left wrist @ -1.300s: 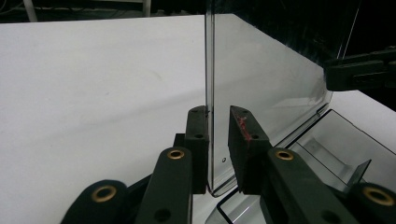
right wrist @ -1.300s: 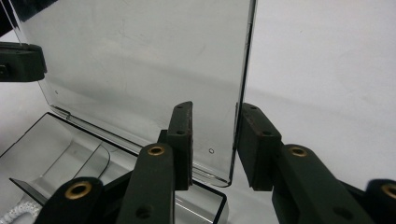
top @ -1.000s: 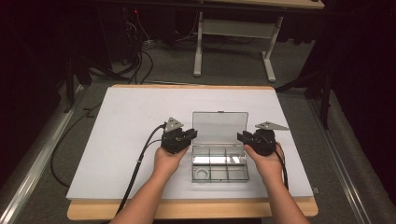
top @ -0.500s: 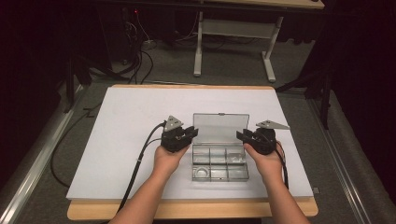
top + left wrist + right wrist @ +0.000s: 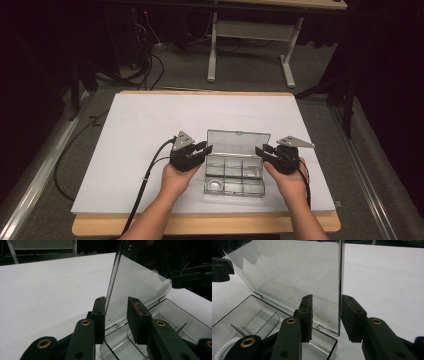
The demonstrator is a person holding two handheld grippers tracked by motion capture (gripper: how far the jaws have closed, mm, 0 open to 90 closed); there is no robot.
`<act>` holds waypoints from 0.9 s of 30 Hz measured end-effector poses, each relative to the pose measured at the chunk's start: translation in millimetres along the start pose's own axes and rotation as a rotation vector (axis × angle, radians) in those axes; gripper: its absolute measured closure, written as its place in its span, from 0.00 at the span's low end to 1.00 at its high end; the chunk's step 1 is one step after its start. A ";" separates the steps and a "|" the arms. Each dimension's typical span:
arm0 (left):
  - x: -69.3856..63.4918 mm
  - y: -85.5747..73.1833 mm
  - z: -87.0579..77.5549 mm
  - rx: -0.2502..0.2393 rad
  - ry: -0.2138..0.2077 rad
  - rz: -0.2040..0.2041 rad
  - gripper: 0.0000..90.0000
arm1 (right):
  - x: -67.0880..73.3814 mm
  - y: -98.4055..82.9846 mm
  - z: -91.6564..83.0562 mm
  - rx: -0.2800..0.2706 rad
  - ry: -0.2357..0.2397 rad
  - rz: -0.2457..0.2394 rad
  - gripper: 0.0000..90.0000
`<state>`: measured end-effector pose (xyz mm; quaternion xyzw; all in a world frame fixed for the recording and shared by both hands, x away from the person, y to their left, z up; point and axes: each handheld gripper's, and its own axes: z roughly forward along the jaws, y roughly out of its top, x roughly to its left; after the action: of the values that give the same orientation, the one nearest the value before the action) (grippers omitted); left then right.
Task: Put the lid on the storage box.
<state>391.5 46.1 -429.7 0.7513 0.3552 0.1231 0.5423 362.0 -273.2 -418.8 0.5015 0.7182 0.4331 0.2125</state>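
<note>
In the high view, the clear box (image 5: 234, 170) sat at lower centre on the white table (image 5: 150, 125), lid raised, between the left gripper (image 5: 204, 150) and right gripper (image 5: 261, 150).

In the left gripper view, the jaws had just been opening around the lid's (image 5: 135, 287) edge, one pad (image 5: 136, 320) apart, the lid's top cut off.

In the right gripper view, the jaws straddled the lid's other edge, apparently without pressing; the box's near end lay hidden behind them.

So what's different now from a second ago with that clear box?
The left hand-held gripper has just been opening its jaws around the upright lid edge; one pad sits at the edge, the other stands clear. The right hand-held gripper straddles the opposite edge, loosely. The clear box, both hands and the white table look unmoved.
</note>
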 end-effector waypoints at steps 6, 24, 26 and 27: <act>-0.8 0.1 -1.3 -0.003 -0.008 -0.001 0.76 | 3.3 -2.8 -2.7 -0.004 -0.009 -0.011 0.70; -9.3 -11.6 -15.3 -0.023 -0.019 0.024 0.73 | 6.8 -20.0 -16.7 -0.022 0.005 -0.001 0.71; -9.0 -13.6 -17.5 -0.024 -0.022 0.023 0.73 | 7.3 -21.6 -17.6 -0.021 0.006 -0.002 0.71; -9.0 -14.9 -18.6 -0.020 -0.019 0.027 0.73 | 7.4 -22.4 -18.0 -0.020 0.008 -0.003 0.71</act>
<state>368.5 56.0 -434.2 0.7518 0.3385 0.1267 0.5515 333.6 -276.6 -426.9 0.4966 0.7153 0.4419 0.2155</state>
